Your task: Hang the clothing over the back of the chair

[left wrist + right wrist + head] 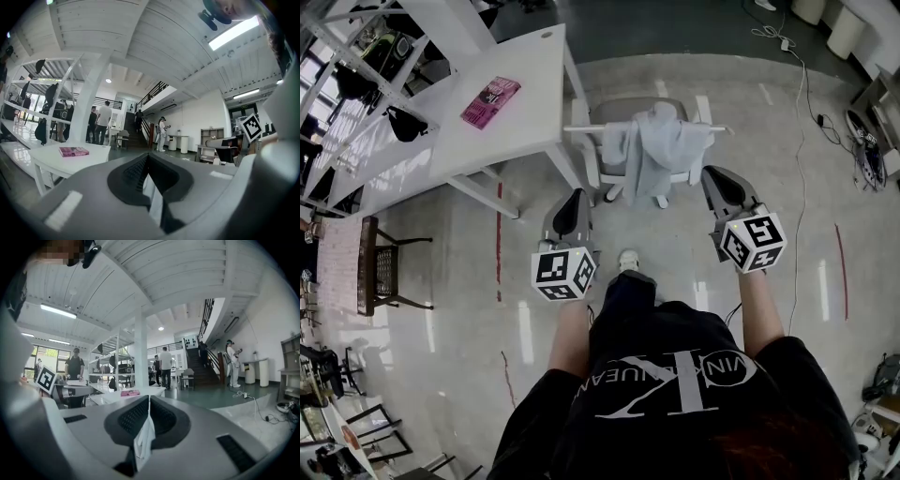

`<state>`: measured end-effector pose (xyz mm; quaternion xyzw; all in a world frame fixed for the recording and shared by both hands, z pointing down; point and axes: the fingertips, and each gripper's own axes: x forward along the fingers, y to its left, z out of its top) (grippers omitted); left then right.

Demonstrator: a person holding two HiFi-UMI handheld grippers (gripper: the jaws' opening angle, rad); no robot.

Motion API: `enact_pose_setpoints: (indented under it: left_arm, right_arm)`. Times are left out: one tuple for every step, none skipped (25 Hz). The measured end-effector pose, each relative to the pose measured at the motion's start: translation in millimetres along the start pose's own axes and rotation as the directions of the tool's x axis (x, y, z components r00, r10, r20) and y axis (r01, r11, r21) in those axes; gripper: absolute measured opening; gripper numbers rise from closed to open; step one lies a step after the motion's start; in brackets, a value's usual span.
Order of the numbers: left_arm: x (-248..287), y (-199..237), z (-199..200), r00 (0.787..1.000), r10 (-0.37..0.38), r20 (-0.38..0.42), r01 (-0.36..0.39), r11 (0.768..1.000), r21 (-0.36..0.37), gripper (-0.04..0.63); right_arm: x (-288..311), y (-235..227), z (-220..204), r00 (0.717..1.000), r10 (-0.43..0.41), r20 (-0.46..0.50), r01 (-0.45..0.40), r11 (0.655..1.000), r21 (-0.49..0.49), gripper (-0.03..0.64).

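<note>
A light grey garment (661, 150) hangs draped over the back rail of the white and grey chair (619, 111), its folds falling on the side nearest me. My left gripper (574, 197) is held level in front of the chair's left side, a short way off the cloth, with its jaws together. My right gripper (719, 173) hovers by the chair's right armrest, also closed and not touching the garment. In the left gripper view the pads (140, 168) meet, and in the right gripper view the pads (136, 416) meet too. A pale strip shows through the slit below each pair.
A white table (487, 141) with a pink book (490, 101) stands left of the chair, its leg close by. A dark wooden chair (380, 267) is at the far left. A cable (802, 75) runs across the floor at the right. Several people stand far off.
</note>
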<state>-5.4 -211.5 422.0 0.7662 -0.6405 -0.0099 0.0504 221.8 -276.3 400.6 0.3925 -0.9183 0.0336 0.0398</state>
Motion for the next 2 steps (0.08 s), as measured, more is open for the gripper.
enact_pose_setpoints:
  left_arm:
    - [0.2,-0.6,0.2,1.000,0.000,0.000,0.000,1.000,0.003,0.011]
    - [0.4,-1.2,0.3,1.000,0.001,0.000,-0.001,1.000,0.005,0.011]
  right_arm:
    - [-0.6,-0.8,-0.7,1.000,-0.002,-0.001,0.002,1.000,0.002,0.021]
    - [-1.3,-1.7,-1.4,1.000,-0.003,-0.002,0.003,1.000,0.004,0.021]
